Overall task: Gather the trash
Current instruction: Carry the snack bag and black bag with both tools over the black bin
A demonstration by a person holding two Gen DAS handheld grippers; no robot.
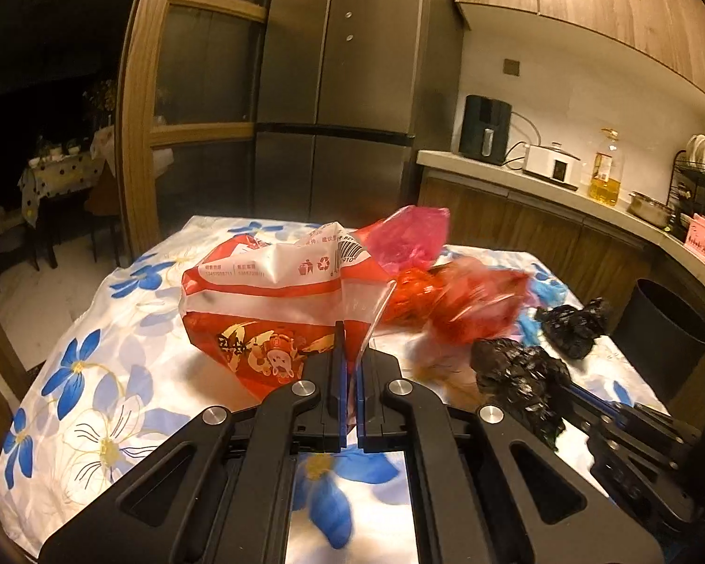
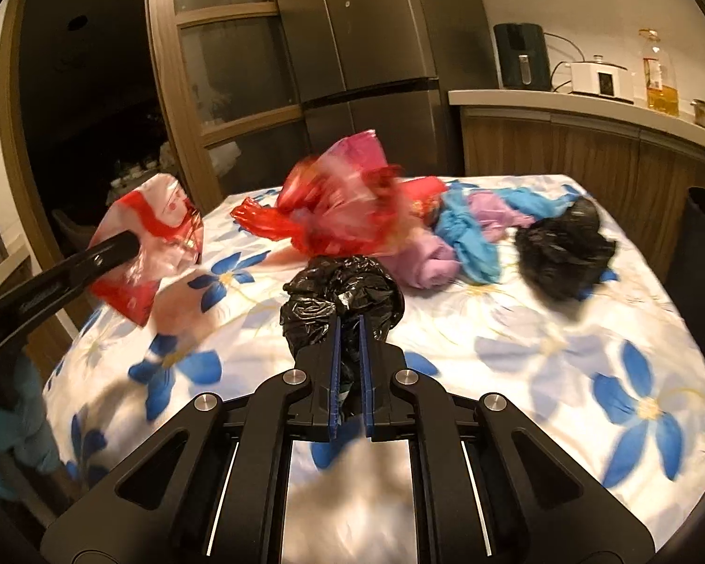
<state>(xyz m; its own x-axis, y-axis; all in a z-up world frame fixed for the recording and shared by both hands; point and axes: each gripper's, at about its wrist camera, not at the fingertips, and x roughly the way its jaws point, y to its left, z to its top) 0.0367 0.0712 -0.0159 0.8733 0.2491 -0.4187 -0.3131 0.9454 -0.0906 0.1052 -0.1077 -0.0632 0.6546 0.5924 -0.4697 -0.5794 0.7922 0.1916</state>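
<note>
My left gripper point(image 1: 350, 345) is shut on the edge of a red and white printed plastic bag point(image 1: 263, 310), which hangs above the flowered tablecloth point(image 1: 94, 366). The right wrist view shows that bag point(image 2: 152, 244) at the left, held by the left gripper point(image 2: 131, 242). My right gripper point(image 2: 350, 324) is shut on a crumpled black plastic bag point(image 2: 340, 293); this black bag point(image 1: 517, 376) shows at the lower right of the left wrist view. Behind it lie a blurred red plastic bag point(image 2: 343, 216), purple point(image 2: 423, 258) and blue point(image 2: 470, 235) bags and a second black bag point(image 2: 564, 254).
A dark bin point(image 1: 667, 329) stands on the floor right of the table, below the kitchen counter point(image 1: 540, 183) with appliances and an oil bottle point(image 1: 606, 174). A steel fridge point(image 1: 343, 94) and a wooden glass door point(image 1: 202, 94) stand behind the table. A gloved hand point(image 2: 19, 423) shows at far left.
</note>
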